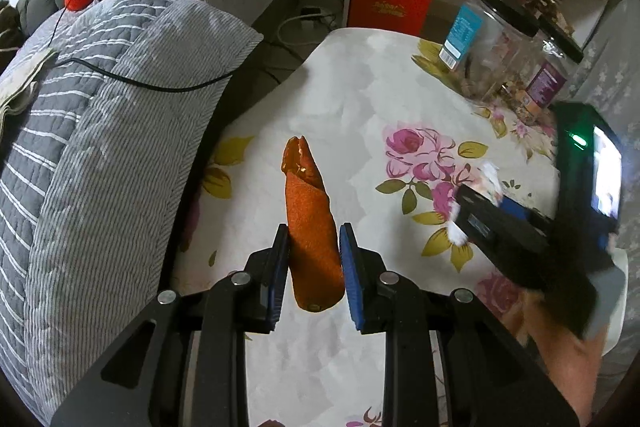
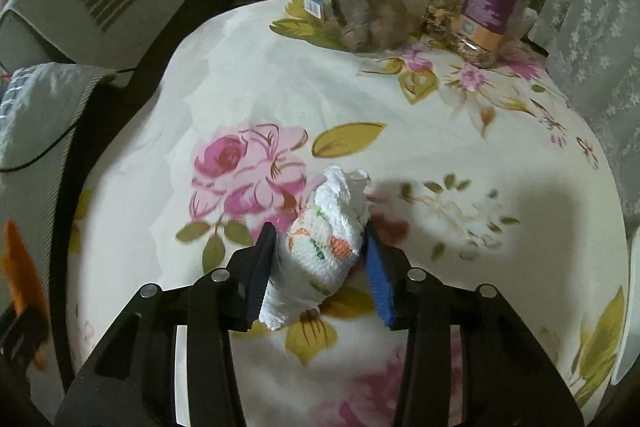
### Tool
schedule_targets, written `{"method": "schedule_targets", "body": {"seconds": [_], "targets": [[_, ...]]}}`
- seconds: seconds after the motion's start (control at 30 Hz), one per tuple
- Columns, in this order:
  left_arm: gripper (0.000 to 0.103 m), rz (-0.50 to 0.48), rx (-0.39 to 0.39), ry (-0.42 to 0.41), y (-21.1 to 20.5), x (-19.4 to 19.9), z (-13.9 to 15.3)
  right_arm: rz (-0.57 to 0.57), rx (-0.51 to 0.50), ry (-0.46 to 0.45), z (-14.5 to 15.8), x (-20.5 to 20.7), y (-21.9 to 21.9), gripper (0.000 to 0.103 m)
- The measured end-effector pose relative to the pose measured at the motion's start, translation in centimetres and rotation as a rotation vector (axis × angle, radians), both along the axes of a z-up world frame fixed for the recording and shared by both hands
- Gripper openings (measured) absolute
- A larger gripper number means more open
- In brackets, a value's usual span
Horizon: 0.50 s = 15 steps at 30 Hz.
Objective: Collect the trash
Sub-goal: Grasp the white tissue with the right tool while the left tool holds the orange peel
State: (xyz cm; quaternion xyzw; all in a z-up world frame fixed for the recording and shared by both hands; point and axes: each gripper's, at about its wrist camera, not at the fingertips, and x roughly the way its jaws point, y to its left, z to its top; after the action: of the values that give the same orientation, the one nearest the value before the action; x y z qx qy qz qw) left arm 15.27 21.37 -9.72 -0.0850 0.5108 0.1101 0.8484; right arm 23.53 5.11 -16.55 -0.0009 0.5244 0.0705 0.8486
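Left hand-held gripper (image 1: pixel 314 247) clamps the orange wrapper (image 1: pixel 310 223), right hand-held gripper (image 2: pixel 320 255) pinches the crumpled tissue (image 2: pixel 328 247); bin's not visible, so dropping off probably remains.

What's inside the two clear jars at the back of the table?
Brownish dried pieces sit low in both jars, seemingly snacks. Labels cover part of each, and blur in the right view hides what exactly they are.

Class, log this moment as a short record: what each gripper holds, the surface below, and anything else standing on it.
left gripper: shut on orange wrapper
right gripper: shut on crumpled paper towel
surface: floral tablecloth
also on the table: two clear jars with black lids, blue-labelled jar and purple-labelled jar
left of the table: striped cushion
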Motion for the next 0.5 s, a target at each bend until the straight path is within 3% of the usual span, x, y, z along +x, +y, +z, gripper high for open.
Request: {"method": "schedule_targets", "body": {"seconds": [0.5], "targets": [[0.026, -0.062, -0.002, 0.009, -5.5, -0.5, 0.5, 0.073, -0.025, -0.131, 5.7, -5.1, -6.8, 0.041]]}}
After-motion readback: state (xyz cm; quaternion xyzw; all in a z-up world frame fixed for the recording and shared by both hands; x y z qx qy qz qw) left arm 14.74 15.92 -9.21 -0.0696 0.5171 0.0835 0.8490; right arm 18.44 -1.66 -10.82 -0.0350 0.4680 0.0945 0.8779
